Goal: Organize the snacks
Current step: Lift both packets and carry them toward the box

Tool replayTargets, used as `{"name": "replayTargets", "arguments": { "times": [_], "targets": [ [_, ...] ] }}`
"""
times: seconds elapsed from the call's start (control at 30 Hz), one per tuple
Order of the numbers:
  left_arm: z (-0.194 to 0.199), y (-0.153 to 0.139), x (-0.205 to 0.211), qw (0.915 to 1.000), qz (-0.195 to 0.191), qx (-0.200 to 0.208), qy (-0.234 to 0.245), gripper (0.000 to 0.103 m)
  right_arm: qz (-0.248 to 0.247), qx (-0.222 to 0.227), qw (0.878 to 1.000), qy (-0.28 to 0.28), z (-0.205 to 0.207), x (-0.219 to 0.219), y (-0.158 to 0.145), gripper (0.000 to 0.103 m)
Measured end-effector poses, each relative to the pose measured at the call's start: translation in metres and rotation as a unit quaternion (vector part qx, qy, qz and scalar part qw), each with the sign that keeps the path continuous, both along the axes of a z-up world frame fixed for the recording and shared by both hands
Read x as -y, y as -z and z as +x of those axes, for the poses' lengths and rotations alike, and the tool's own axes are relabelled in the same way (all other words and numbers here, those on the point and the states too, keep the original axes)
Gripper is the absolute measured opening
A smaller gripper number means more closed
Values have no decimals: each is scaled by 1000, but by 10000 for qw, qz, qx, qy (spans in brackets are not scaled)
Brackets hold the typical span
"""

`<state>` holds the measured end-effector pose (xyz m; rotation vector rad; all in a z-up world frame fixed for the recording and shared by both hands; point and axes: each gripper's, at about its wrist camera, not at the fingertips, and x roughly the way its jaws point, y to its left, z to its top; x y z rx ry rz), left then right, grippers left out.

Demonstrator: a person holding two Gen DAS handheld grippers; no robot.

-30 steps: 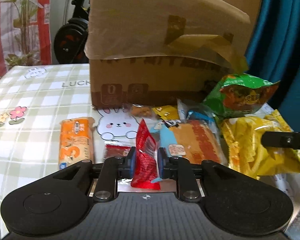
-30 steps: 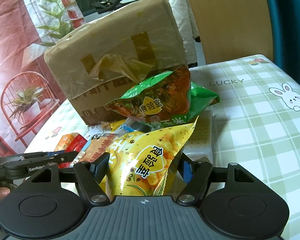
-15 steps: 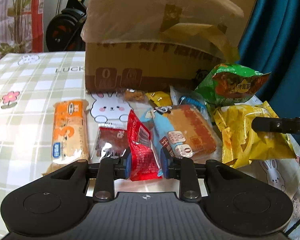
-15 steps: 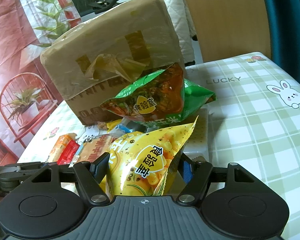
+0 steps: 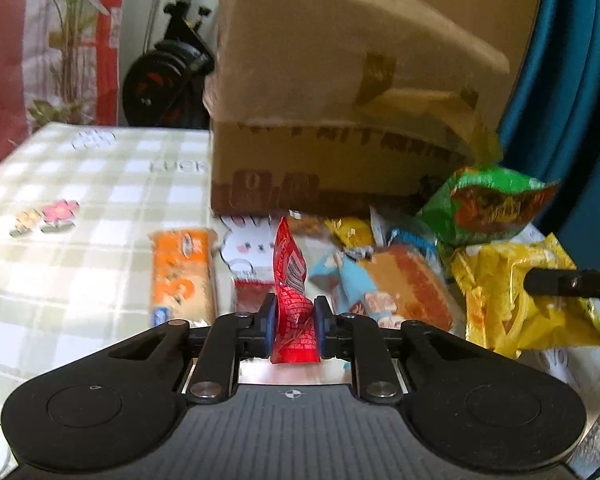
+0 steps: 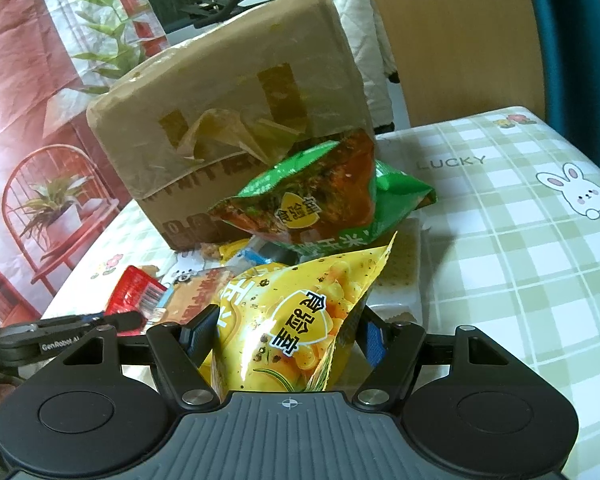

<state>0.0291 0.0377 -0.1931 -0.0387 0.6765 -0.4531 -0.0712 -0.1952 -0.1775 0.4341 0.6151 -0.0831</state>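
My left gripper (image 5: 294, 330) is shut on a small red snack packet (image 5: 290, 280) and holds it upright above the table. My right gripper (image 6: 288, 336) is shut on a yellow chip bag (image 6: 300, 320); that bag also shows at the right of the left wrist view (image 5: 512, 292). A green chip bag (image 6: 324, 200) lies behind it, against the cardboard box (image 6: 236, 120). An orange cracker pack (image 5: 180, 272), a light-blue and orange pack (image 5: 396, 292) and small yellow packets (image 5: 350, 232) lie on the table.
The cardboard box (image 5: 340, 120) stands at the back of the checked tablecloth (image 5: 80, 200). A white flat pack (image 6: 400, 272) lies under the green bag. A blue curtain (image 5: 572, 80) hangs at the right. The left gripper shows at the lower left of the right wrist view (image 6: 80, 324).
My left gripper has lifted the red packet up from near the table and the view rose toward the box. My right gripper still holds the yellow bag, nearly still.
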Motion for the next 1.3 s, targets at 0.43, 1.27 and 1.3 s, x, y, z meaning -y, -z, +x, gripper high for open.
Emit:
{"name": "replayTargets", "arguments": {
  "times": [0.43, 1.27, 1.3],
  "targets": [
    [-8, -67, -7, 9957, -265, 851, -235, 20, -205, 633, 9975, -256, -8, -11, -47, 67],
    [80, -189, 42, 9762, -489, 2107, -138, 20, -1214, 2347, 9642, -217, 116, 48, -179, 67],
    [86, -190, 44, 9768, -507, 2073, -148, 20, -1189, 2316, 9653, -191, 125, 50, -178, 67]
  ]
}}
